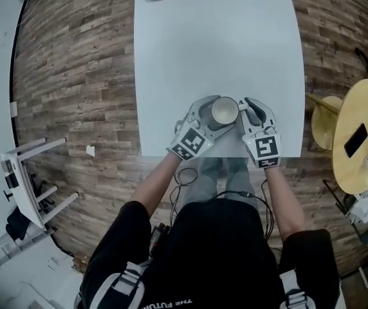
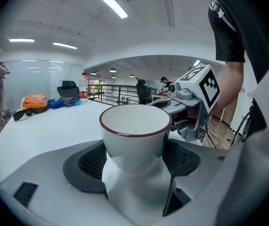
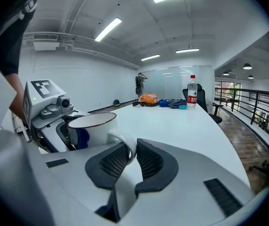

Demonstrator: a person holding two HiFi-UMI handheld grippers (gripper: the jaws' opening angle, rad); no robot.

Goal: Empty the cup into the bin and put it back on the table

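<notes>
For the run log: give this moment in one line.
left gripper: on cup | right gripper: on handle | cup: upright, near table edge

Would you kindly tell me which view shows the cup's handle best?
The right gripper view: the handle sits pinched between that gripper's fingers. The left gripper view shows the cup's bowl with the handle hidden; the head view shows only the rim from above.

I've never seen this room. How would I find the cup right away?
Find the long white table and go to the end nearest the person. There the left gripper and the right gripper hold a white cup between them. It alone has a dark red rim and a handle.
</notes>
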